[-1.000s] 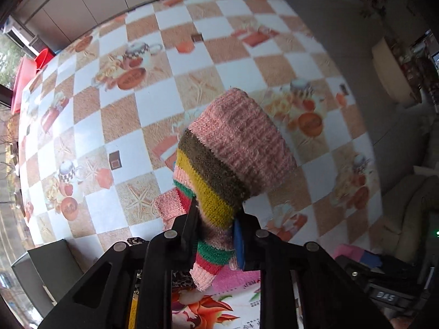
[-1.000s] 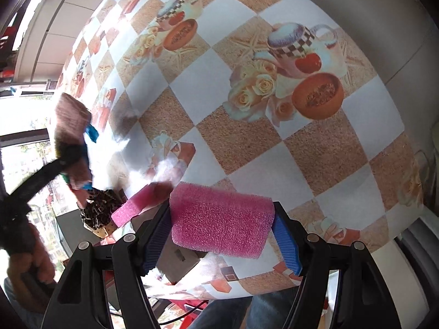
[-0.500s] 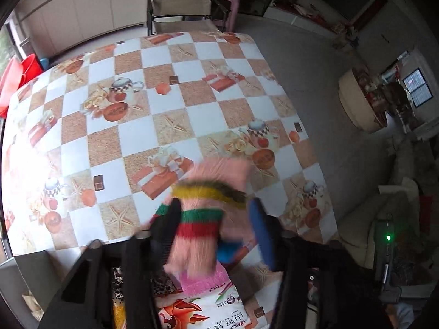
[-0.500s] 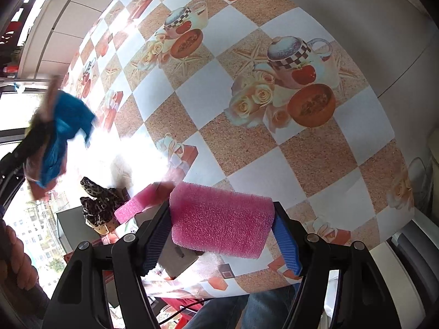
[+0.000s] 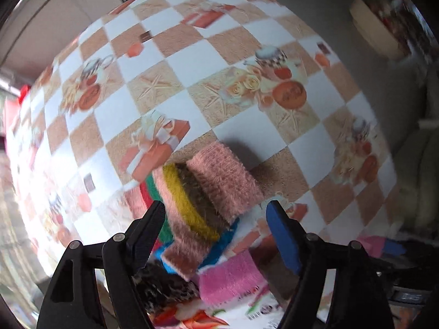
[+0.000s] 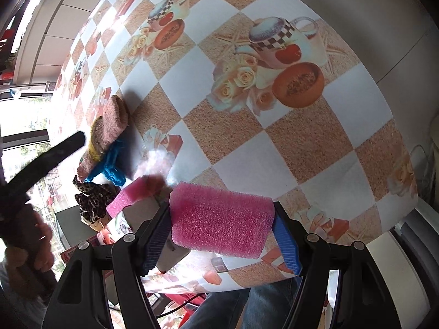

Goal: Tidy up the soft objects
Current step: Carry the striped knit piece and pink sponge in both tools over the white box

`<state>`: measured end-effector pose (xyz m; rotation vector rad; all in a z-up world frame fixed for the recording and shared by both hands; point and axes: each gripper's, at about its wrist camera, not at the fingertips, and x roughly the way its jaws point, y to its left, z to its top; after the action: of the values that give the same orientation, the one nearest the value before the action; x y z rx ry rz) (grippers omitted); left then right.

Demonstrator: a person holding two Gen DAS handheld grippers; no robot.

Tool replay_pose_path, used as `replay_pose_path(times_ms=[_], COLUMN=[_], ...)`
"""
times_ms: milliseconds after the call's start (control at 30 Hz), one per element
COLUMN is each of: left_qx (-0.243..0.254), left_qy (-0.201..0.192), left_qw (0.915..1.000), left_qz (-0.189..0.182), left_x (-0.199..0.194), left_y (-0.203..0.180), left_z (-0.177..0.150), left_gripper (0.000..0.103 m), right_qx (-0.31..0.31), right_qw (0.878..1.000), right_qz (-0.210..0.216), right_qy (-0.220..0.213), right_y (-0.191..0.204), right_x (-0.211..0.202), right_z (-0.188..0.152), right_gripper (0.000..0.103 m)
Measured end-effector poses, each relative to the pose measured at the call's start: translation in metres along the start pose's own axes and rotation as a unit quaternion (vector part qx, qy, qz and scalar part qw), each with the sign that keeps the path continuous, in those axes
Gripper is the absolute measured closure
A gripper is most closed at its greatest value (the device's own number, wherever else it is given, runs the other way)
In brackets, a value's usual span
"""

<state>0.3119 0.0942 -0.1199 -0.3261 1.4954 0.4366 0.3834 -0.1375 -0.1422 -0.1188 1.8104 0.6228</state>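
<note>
left gripper (image 5: 215, 216) jaws opening above striped knit sock (image 5: 211, 192), pads clear of it; sock lying on checked tablecloth (image 5: 247, 54); right gripper (image 6: 222, 223) clamped on pink foam block (image 6: 222, 224) above table's near edge

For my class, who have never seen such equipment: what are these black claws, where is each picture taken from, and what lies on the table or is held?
A person holds a hand-operated claw in each hand; a camera on each looks along its two fingers, giving the two curved views. The left claw is opening, its fingers clear of the striped knitted piece, which lies on the checked tablecloth. The right claw grips a pink foam block. Its view also shows another pink foam piece, blue fabric and a leopard-print cloth near the table edge.
</note>
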Motion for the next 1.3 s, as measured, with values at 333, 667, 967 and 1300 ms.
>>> replay_pose_path(times_ms=[333,667,967,1300], left_qx=[-0.040,-0.092,-0.094,-0.066], left_qy=[0.060,-0.043,-0.080,-0.080], left_qw=[0.9974,0.9944,0.9912,0.9893], left_qz=[0.006,-0.029,-0.048,-0.103], left_x=[0.045,-0.039,-0.082,-0.104], left_y=[0.021,0.086,0.082,0.030], left_z=[0.027,0.038,0.039,-0.024], left_gripper=[0.092,0.092,0.092,0.092], right_qx=[0.029,0.024,-0.005,-0.039], right_qw=[1.000,1.000,1.000,0.998], right_qz=[0.000,0.018,0.007,-0.024], right_qy=[0.003,-0.007,-0.025,-0.042], right_y=[-0.025,-0.017,-0.001,0.016], right_x=[0.000,-0.006,-0.020,-0.032], right_z=[-0.003,0.006,0.007,-0.003], right_gripper=[0.031,0.031,0.031,0.031])
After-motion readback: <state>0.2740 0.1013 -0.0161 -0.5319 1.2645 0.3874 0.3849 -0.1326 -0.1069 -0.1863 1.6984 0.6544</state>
